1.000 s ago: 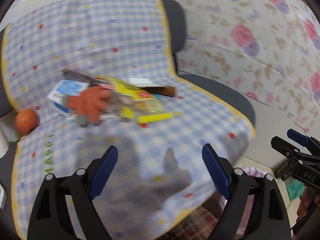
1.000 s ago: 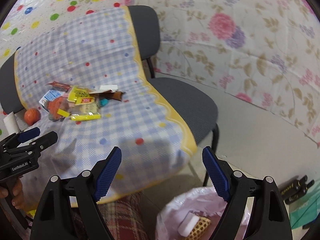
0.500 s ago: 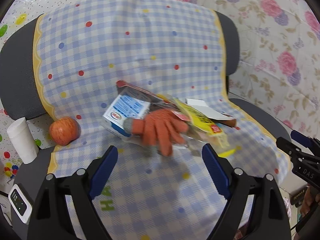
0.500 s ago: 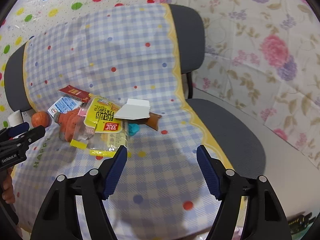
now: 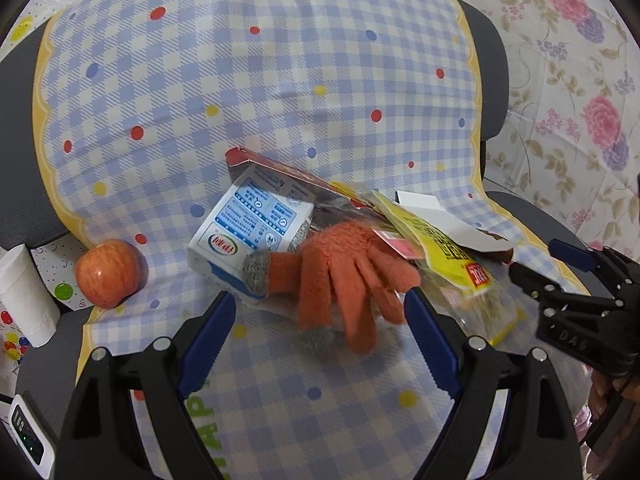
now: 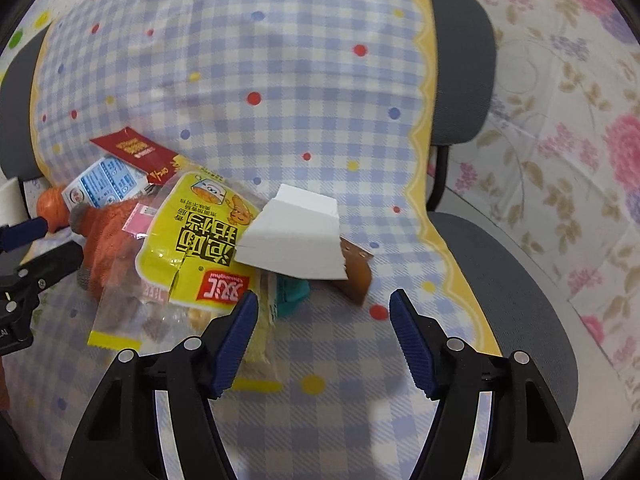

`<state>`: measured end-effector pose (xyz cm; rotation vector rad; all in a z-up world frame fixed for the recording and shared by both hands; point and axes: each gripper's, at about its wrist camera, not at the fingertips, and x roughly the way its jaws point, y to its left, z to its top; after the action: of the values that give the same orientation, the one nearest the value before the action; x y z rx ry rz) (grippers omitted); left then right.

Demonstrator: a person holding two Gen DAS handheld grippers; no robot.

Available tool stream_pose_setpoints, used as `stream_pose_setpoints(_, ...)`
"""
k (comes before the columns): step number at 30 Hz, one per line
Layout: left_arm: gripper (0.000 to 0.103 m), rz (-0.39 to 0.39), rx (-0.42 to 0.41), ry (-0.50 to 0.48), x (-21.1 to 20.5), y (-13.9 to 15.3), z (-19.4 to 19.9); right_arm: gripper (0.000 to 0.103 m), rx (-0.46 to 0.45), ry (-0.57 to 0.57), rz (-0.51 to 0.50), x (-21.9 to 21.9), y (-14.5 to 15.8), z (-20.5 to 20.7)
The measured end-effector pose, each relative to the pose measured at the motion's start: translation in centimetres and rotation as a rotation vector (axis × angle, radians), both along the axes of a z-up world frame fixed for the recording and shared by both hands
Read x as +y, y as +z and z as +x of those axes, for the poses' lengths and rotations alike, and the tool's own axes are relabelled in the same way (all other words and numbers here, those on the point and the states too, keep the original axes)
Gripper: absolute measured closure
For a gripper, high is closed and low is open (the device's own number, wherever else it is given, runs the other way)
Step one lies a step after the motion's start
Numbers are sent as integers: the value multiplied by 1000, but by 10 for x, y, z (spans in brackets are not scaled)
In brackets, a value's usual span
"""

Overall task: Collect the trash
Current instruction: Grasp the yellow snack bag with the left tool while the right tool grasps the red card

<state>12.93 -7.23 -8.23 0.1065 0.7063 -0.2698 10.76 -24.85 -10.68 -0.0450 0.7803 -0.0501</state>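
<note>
A heap of trash lies on a chair draped with a checked cloth. It holds a blue-and-white milk carton, a red wrapper, a yellow snack bag, a white folded card over a brown piece, and a teal scrap. An orange knit glove lies on the heap. My left gripper is open just before the glove. My right gripper is open just before the white card and teal scrap.
A red apple sits on the seat left of the heap, beside a white paper roll. The grey chair back rises behind. A floral sheet covers the wall at right.
Both grippers have moved in close to the heap on the seat, which now fills both views. Both stay open and empty.
</note>
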Motion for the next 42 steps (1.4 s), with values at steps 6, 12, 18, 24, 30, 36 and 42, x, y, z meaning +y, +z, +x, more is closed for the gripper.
stream_pose_setpoints(6,19,-20,5,2,3,0,11,36,18,72,-93,21,-6,22)
stream_pose_setpoints(12,19,-33,17,4,7,-4,14,54,45,111,-158,33,-11,40)
stream_pose_setpoints(18,19,-39,31,-10,4,-7,8,81,75,100,-135,28,-18,39)
stream_pose_setpoints(24,19,-52,39,-40,-5,-5,-4,102,-8,41,-13,6,1,5)
stream_pose_setpoints(30,21,-59,61,-96,-28,-3,-15,102,-99,3,42,-11,20,-37)
stream_pose_setpoints(36,29,-68,107,-130,-54,-8,-15,102,-123,-18,93,-29,25,-61)
stream_pose_setpoints(42,37,-58,159,-133,-79,-22,-2,102,-122,-31,120,-41,22,-76)
